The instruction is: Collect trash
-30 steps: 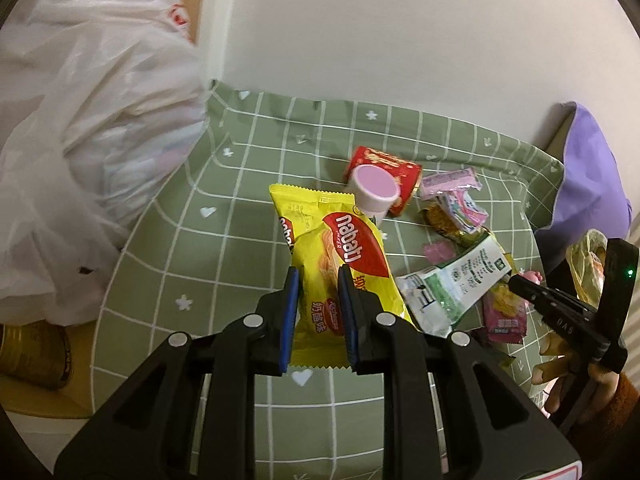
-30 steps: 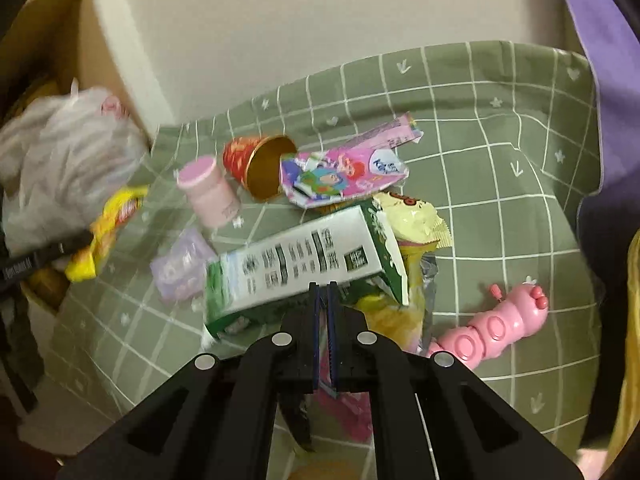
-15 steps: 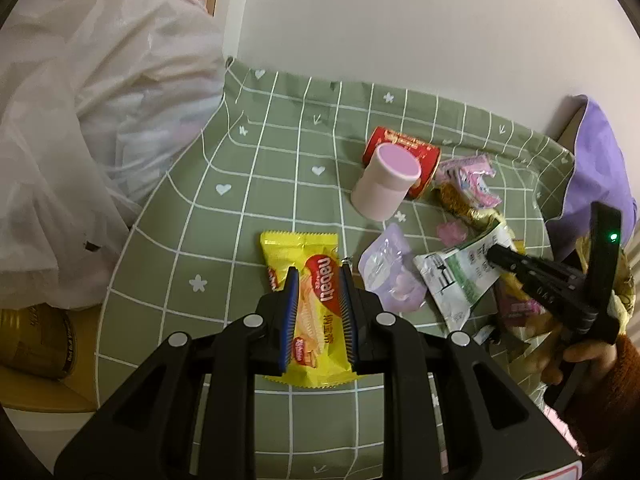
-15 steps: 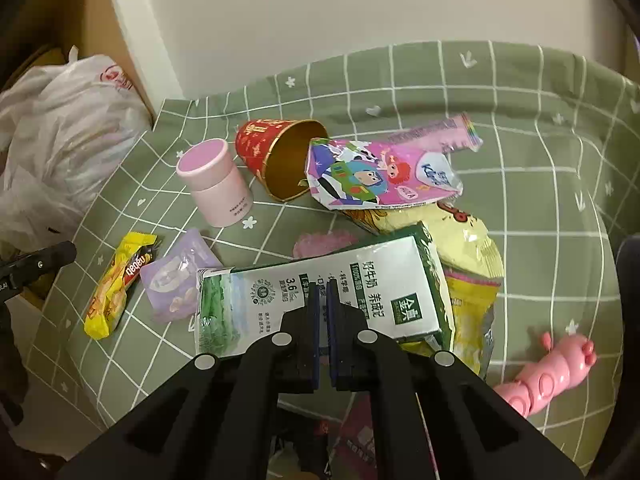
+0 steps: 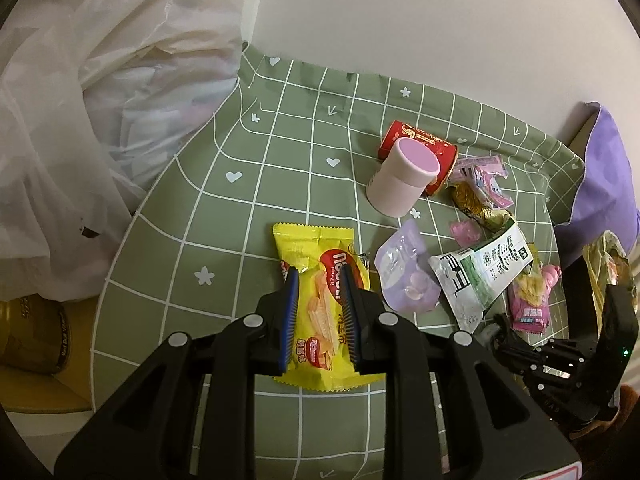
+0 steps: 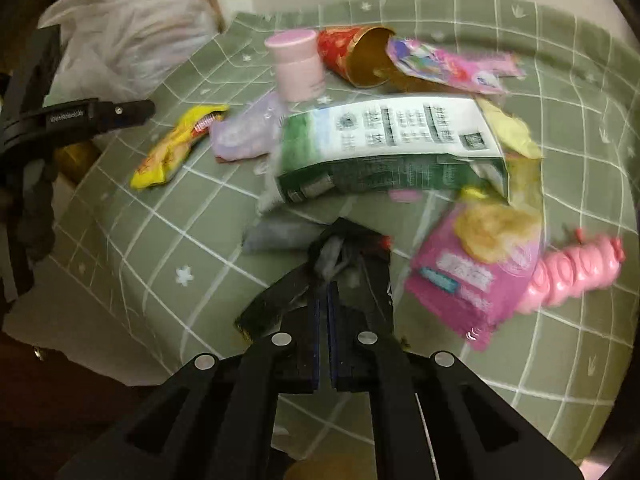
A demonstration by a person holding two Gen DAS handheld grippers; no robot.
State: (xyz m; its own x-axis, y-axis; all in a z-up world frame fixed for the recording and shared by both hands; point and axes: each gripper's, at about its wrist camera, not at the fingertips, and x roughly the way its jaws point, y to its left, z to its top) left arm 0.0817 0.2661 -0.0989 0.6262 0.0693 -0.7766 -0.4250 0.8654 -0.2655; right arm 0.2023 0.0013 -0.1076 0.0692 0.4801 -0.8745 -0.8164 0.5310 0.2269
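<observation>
The yellow wafer packet [image 5: 320, 312] lies between the opening left hand-held gripper [image 5: 319, 312].

Black plastic left gripper [image 5: 319, 300] and right gripper [image 6: 324, 308] — blue ribbed pads, silver round screws — green indicator light.

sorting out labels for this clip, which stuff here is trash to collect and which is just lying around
Belongs to the job:
- yellow wafer packet
- milk carton
- purple pouch
- pink snack packet
- red paper cup
- torn cartoon wrapper
- white plastic bag, likely for the trash

Just lying about, probably:
- pink caterpillar toy
- pink jar
- purple cushion
- green checked cloth
</observation>
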